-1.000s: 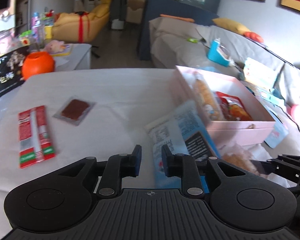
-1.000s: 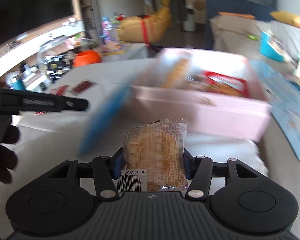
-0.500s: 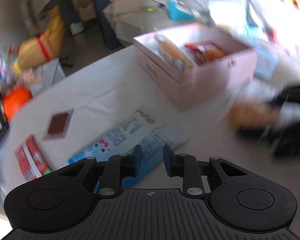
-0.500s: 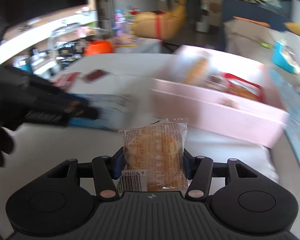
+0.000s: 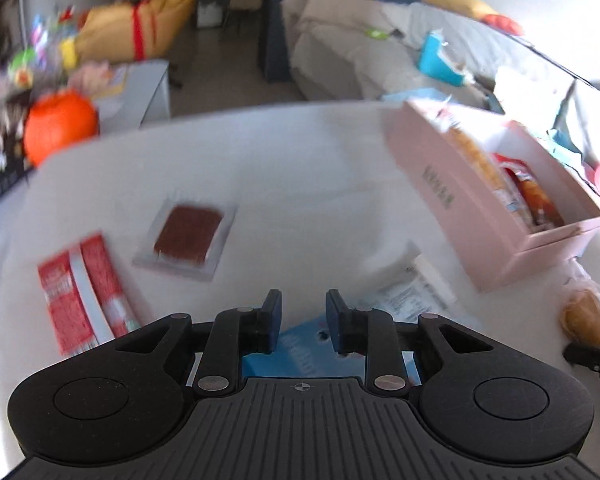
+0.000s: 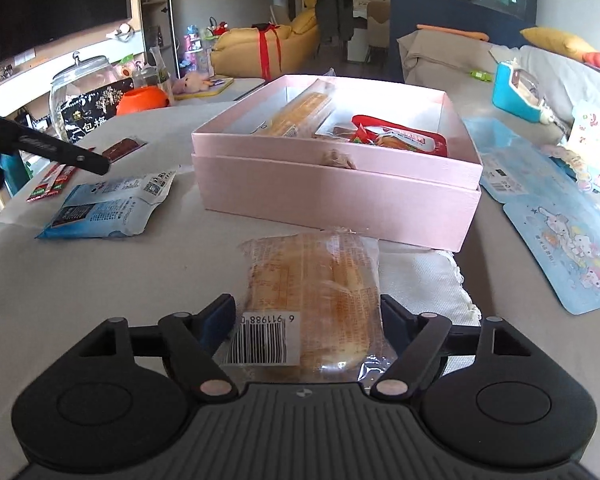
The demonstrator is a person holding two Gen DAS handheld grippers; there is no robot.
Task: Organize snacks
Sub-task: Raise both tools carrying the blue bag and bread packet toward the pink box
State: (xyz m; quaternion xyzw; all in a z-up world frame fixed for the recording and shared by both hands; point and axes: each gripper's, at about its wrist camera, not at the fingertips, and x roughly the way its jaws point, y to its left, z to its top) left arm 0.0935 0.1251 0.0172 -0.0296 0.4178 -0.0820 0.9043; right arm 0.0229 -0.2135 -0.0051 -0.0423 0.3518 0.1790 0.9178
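**Bread packet let go in front of the pink box**

Wide, pale-covered table (image 6: 100, 280) stretching out ahead of both tools. Straight ahead of the right gripper (image 6: 305, 305), and close, a big pink box (image 6: 332, 196) with its lid off, already loaded: a long biscuit pack along the far left side, a red pouch toward the right. Off to the right of that gripper, a flat blue cartoon bag (image 6: 560, 240) on the table. Ahead and to its left, a blue packet (image 6: 104, 204) lying flat, printed side up.

Over to the left gripper (image 5: 303, 301): clenched almost to nothing, just a sliver of gap, and empty. Hovering right over that blue packet, which pokes out from under its fingers, not pinched.

Back to the right gripper: jaws just now spreading, sprung wide. Between them the bread packet (image 6: 316, 292), down flat on the table, barcode end nearest the camera, far end nearly up against the pink box's front wall. No squeeze on it, with the left pad clear of the wrapper; released. Partly under its right edge, a white cloth (image 6: 420, 280).

Ahead and left of the left gripper, a red sachet (image 5: 82, 292), and just beyond it a brown snack (image 5: 188, 236) in clear wrap, both blurred.
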